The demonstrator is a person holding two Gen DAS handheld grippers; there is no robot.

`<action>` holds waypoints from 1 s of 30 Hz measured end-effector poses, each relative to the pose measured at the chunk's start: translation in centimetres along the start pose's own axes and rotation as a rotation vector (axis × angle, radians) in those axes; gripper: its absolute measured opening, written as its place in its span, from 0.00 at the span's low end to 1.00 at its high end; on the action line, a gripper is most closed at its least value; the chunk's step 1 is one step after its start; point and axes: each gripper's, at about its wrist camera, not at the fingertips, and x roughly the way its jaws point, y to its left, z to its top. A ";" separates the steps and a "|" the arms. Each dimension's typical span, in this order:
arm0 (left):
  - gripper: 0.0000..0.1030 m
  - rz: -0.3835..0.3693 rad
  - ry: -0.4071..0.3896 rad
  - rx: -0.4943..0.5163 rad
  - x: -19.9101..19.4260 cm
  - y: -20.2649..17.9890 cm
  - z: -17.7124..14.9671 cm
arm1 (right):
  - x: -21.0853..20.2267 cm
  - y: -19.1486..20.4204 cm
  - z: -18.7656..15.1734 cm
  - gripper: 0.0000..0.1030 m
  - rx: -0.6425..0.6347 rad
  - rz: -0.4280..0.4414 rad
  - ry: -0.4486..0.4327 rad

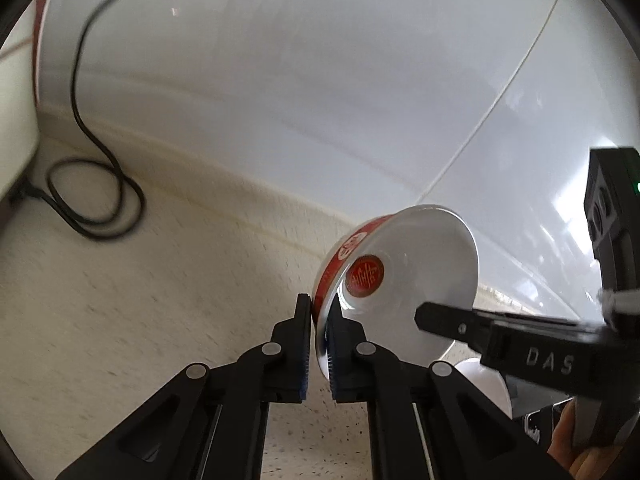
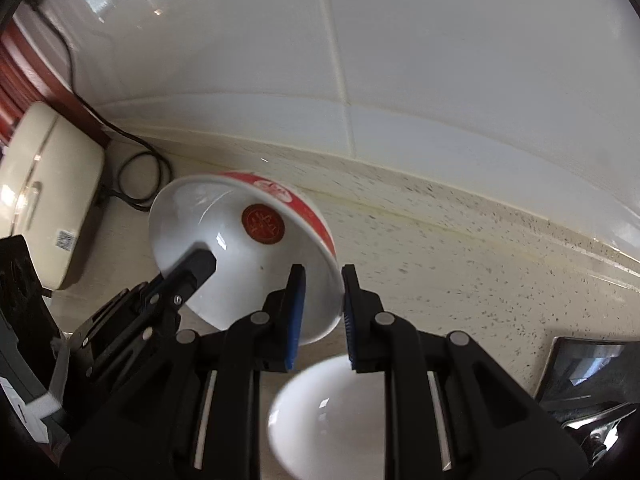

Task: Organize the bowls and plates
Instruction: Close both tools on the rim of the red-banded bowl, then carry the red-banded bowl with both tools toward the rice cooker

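The tiled wall (image 1: 320, 80) fills the back, glossy and white, and meets the speckled counter (image 1: 140, 320) along a pale raised edge. The counter runs wide and bare to the right in the right wrist view, up to the corner of a metal sink (image 2: 580, 364) at the near right.

At the far left stands a cream appliance (image 2: 52, 192), and a black cord (image 1: 92, 208) loops on the counter beside it, close under the wall.

A red-banded bowl (image 2: 240, 248) is held tipped on its side above the counter, its white inside with a red seal turned toward the cameras. Both tools have it by the rim, on opposite sides.

The left gripper (image 1: 320, 336) has its jaws nearly closed, pinching the bowl's rim between the blue pads, one inside and one on the red band.

The right gripper (image 2: 323, 300) straddles the opposite rim, one jaw inside the bowl and one outside; the gap looks a little wider than the wall, and I cannot tell whether the pads are pressing.

A plain white bowl (image 2: 320, 412) sits upright on the counter below the lifted one, near the sink's edge and partly hidden by the right gripper.
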 end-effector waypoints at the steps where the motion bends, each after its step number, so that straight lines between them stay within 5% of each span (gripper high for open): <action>1: 0.06 0.004 -0.010 0.005 -0.5 0.0 0.2 | -0.6 0.3 -0.1 0.21 -0.001 0.006 -0.011; 9: 0.05 0.013 -0.048 0.067 -5.5 -0.4 0.6 | -6.2 3.7 -3.3 0.21 -0.022 0.016 -0.122; 14: 0.06 0.030 -0.050 0.124 -10.5 1.9 -1.3 | -6.9 6.3 -7.1 0.21 -0.017 0.111 -0.150; 23: 0.06 0.041 -0.007 0.060 -14.3 8.4 -6.2 | -6.0 10.8 -14.2 0.21 -0.036 0.241 -0.133; 30: 0.06 0.120 0.043 0.036 -14.8 11.6 -7.6 | -2.7 12.8 -14.9 0.22 -0.050 0.297 -0.063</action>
